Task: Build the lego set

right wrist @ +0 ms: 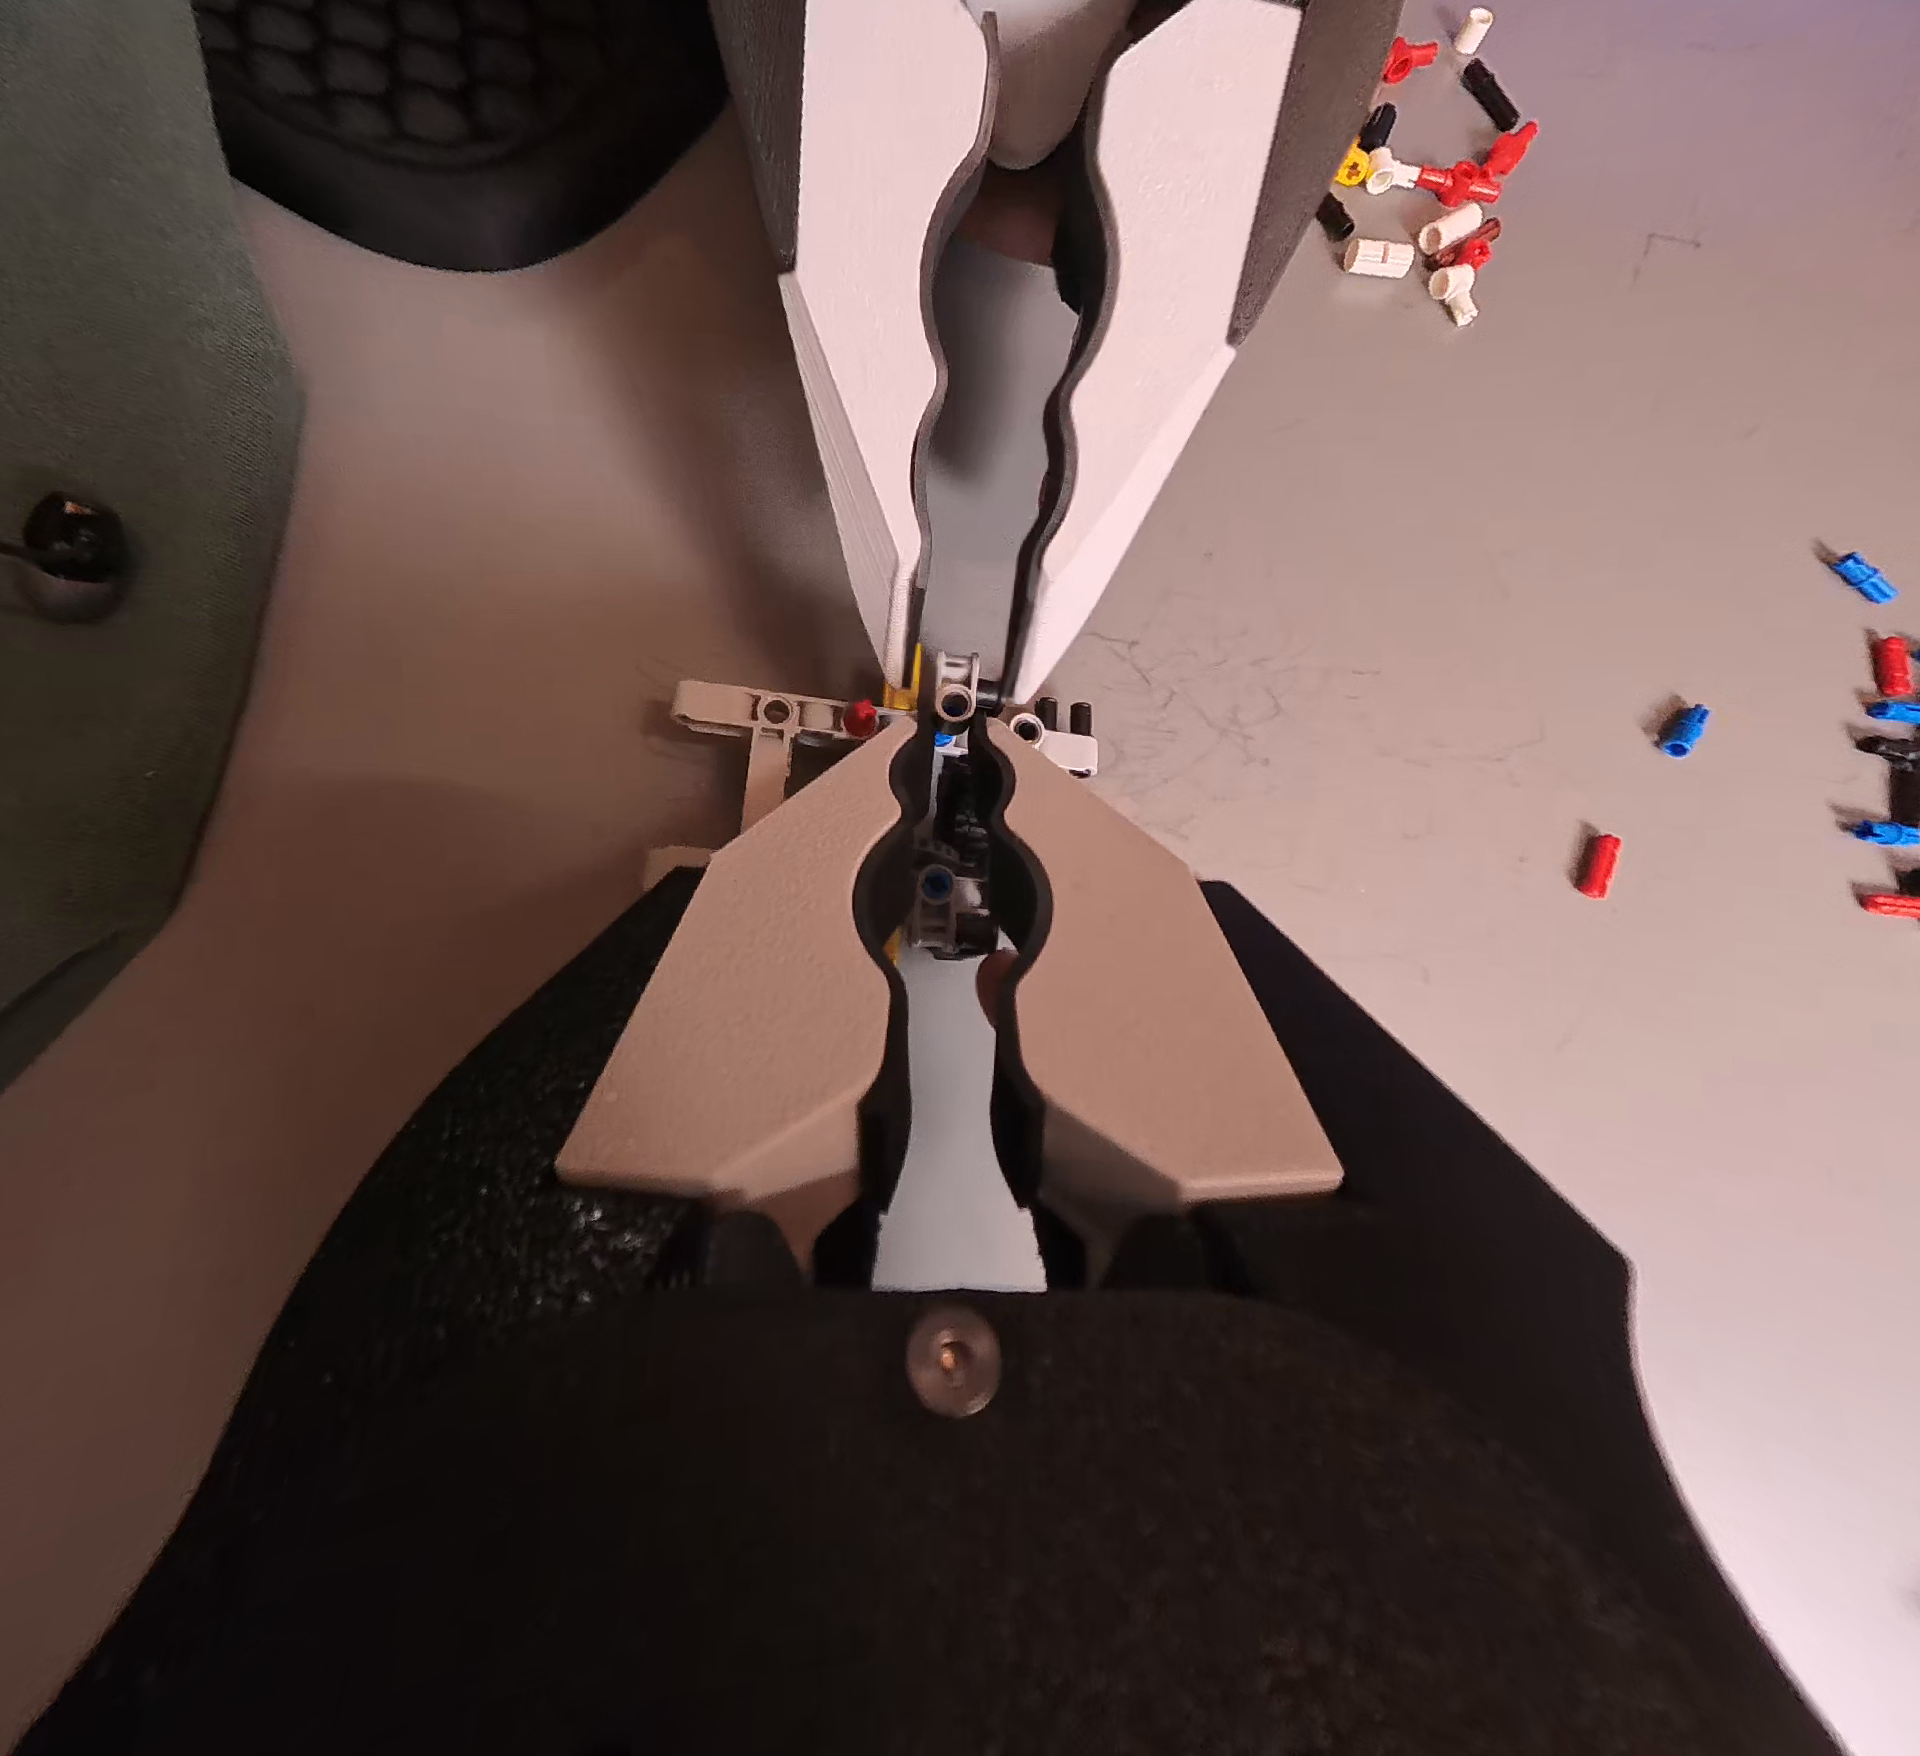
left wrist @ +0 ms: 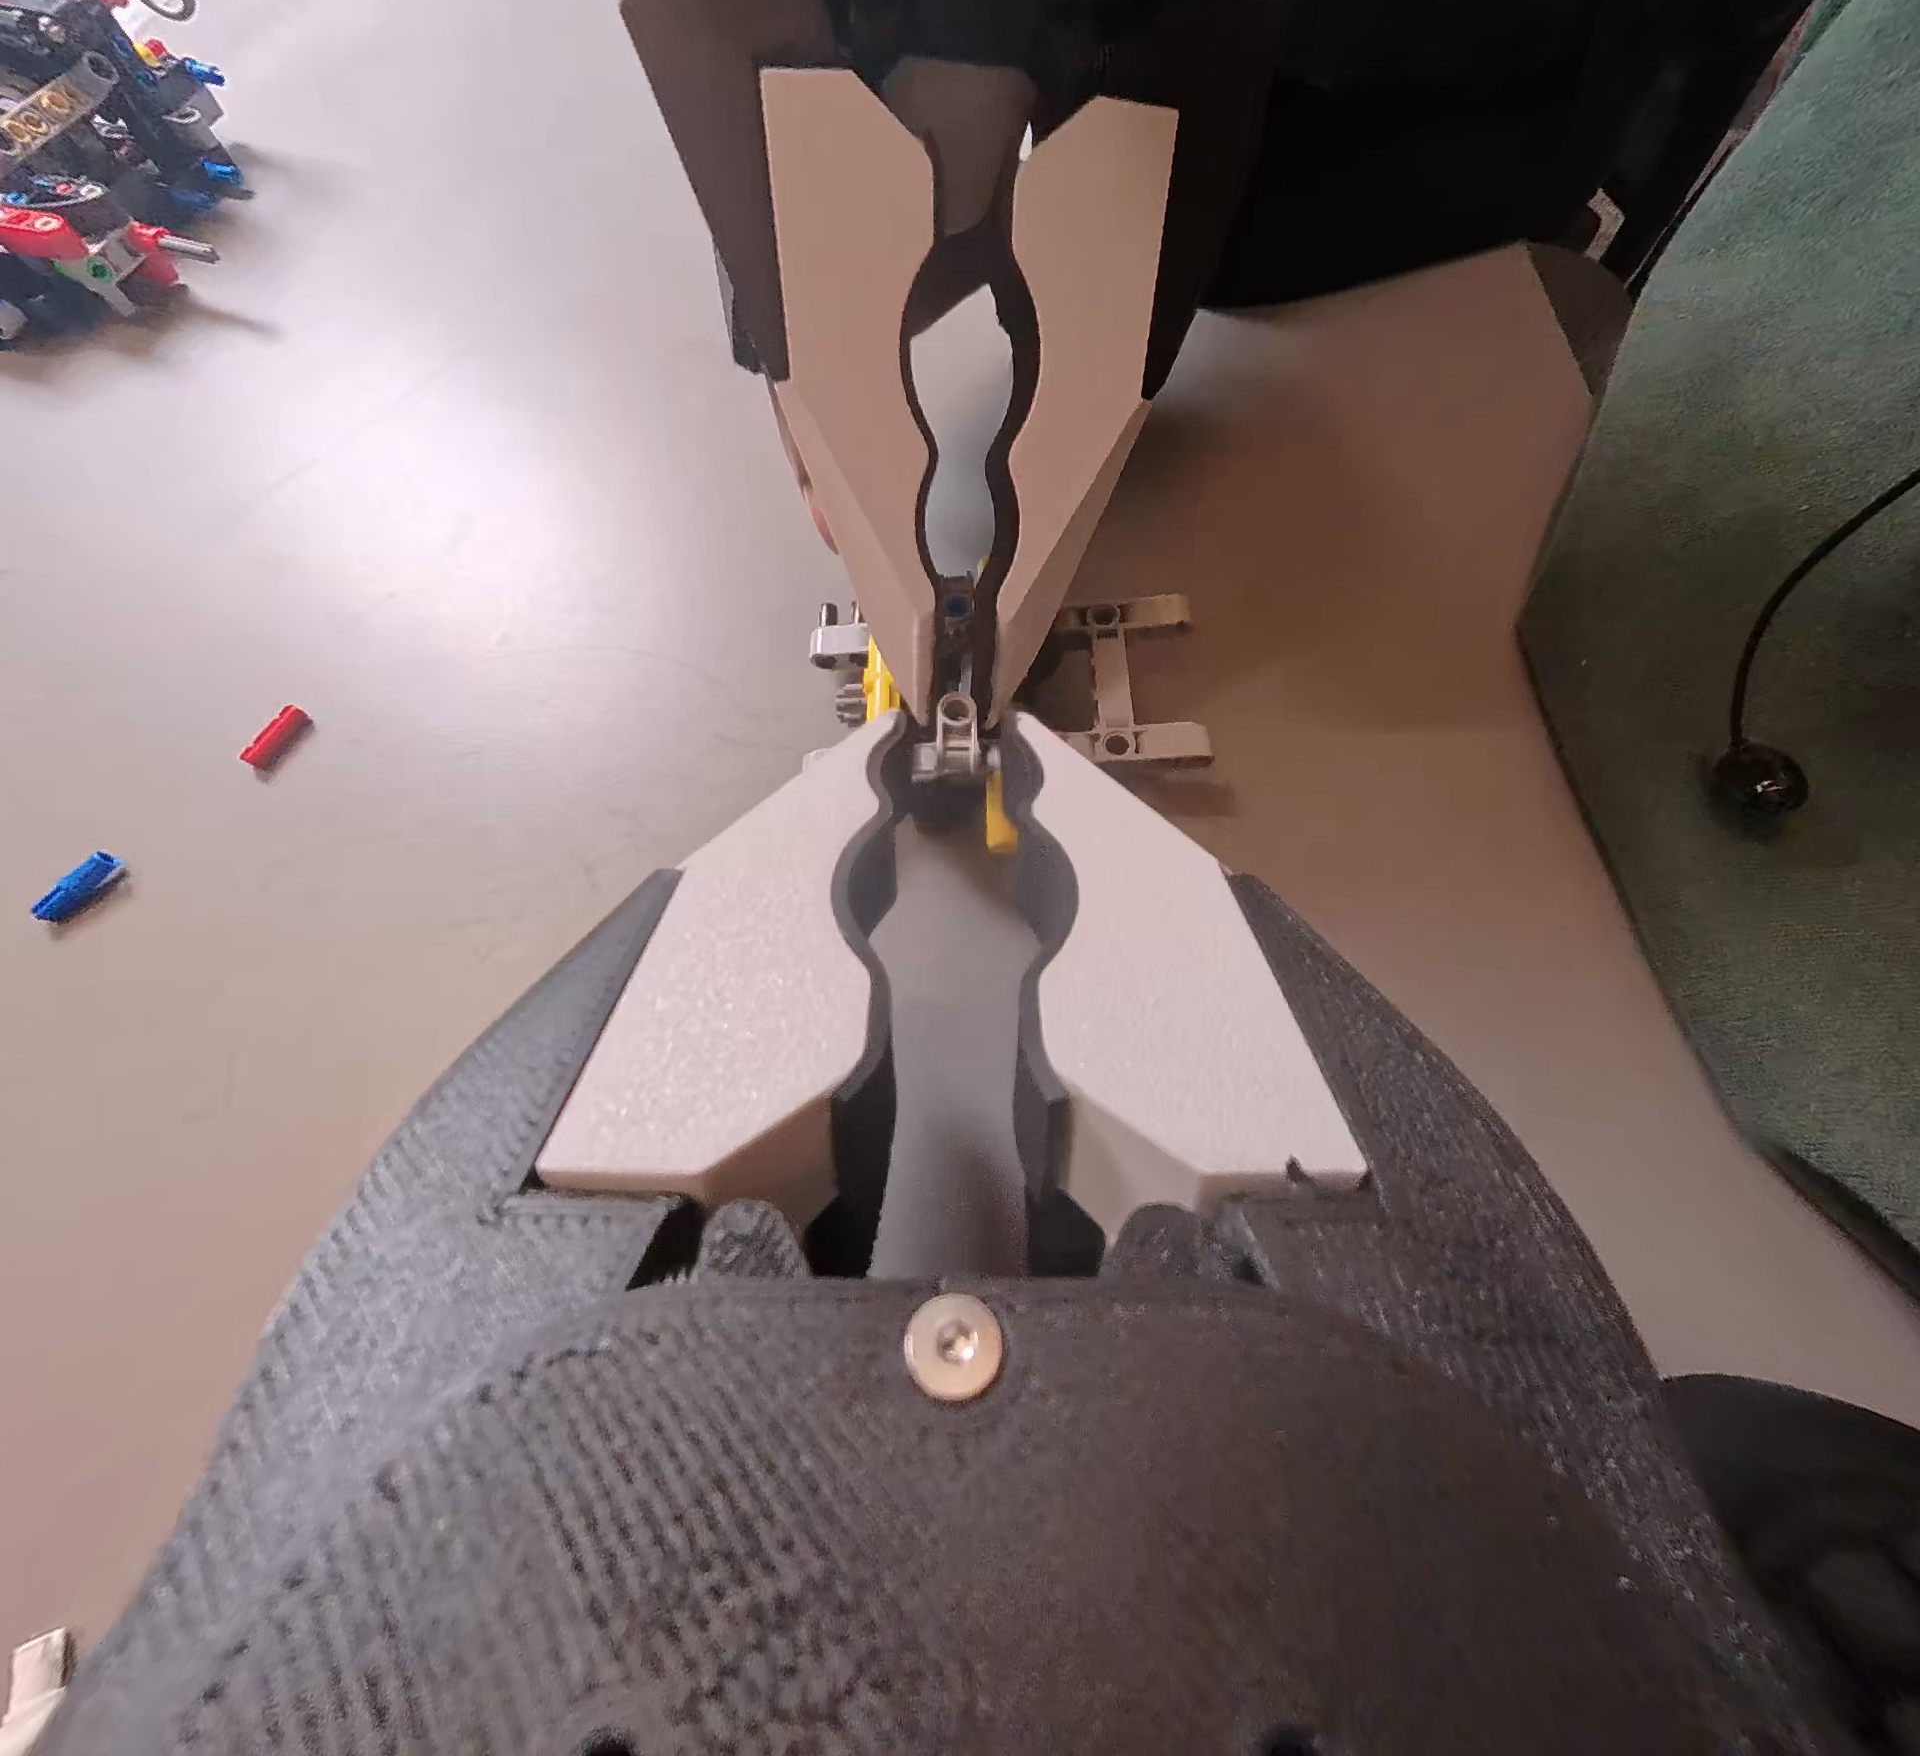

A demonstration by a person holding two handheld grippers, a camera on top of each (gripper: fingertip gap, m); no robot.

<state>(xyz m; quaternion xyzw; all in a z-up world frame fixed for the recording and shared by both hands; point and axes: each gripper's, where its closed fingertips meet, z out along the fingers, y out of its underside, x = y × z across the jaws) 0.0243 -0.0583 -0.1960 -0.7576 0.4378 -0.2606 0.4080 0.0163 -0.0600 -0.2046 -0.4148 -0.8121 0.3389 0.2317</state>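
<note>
Grey worktop point(left wrist: 468, 480) carries a part-built lego car point(left wrist: 94, 137) at far left. Meeting tip to tip at centre, the left claw point(left wrist: 951, 756) pinches a small grey connector point(left wrist: 954, 742) while the right claw point(right wrist: 951, 740) grips the small lego assembly point(right wrist: 951, 859), with loose pins point(right wrist: 1429, 168) scattered far right.

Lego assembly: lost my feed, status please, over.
Left gripper shut on grey connector. Right gripper shut on assembly, tip to tip. Grey frame underneath; loose pins well aside.
</note>
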